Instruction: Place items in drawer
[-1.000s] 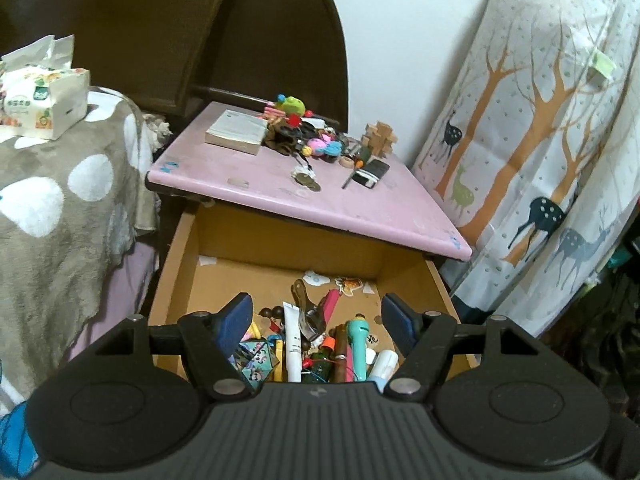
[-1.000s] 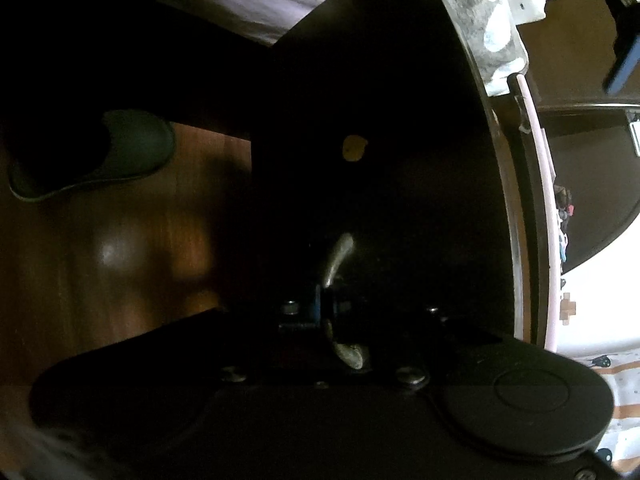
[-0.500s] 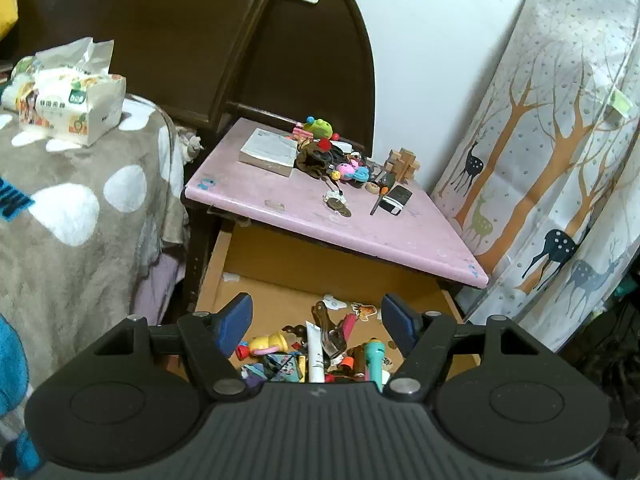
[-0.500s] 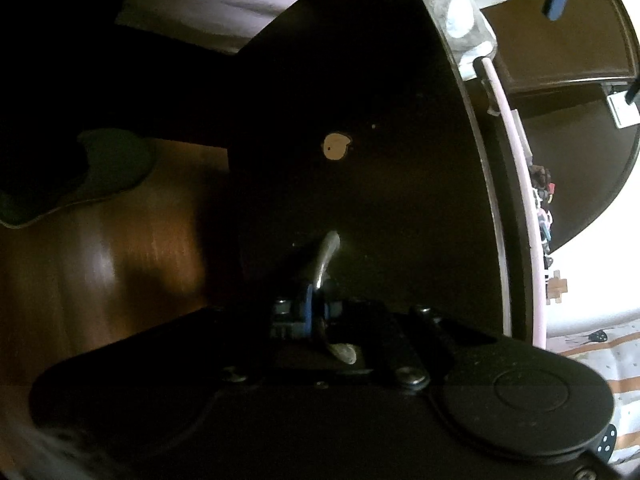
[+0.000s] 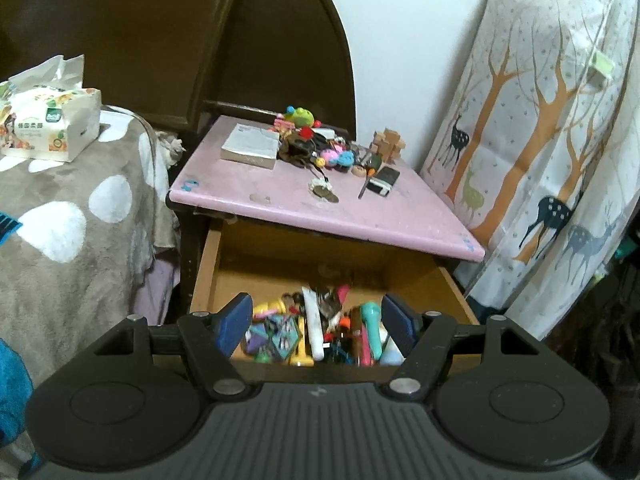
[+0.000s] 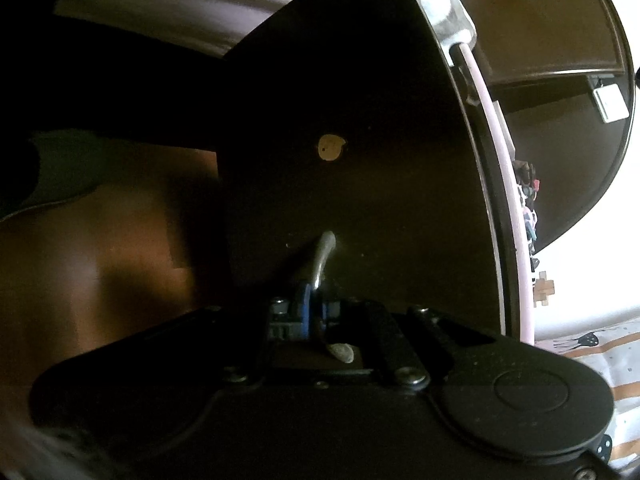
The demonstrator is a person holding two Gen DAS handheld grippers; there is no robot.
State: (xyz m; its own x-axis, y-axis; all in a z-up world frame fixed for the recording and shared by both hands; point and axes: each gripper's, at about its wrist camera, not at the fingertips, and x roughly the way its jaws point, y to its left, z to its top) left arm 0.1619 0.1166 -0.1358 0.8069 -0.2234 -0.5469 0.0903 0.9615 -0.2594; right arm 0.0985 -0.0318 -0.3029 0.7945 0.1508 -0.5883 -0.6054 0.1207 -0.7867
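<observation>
Left wrist view: my left hand-held gripper (image 5: pixel 316 322) hangs with its blue pads wide apart and nothing between them, above the front edge of the drawer (image 5: pixel 208 264). The drawer stands pulled out beneath the pink surface (image 5: pixel 280 204); pens, tubes and small toys (image 5: pixel 320 328) crowd its front part. On the pink surface lie a grey book (image 5: pixel 251 146), a heap of trinkets (image 5: pixel 316 148), a wooden puzzle (image 5: pixel 388 142) and a black device (image 5: pixel 384 180). Left of the surface, a tissue pack (image 5: pixel 48 120) rests on the spotted bed blanket (image 5: pixel 72 208).

Right wrist view: my right hand-held gripper (image 6: pixel 310 312) is closed on the metal handle (image 6: pixel 322 256) of the dark drawer front (image 6: pixel 360 200); the scene is dim, so the pad contact is only probable. A pale round spot (image 6: pixel 331 147) sits on the drawer front above the handle.
</observation>
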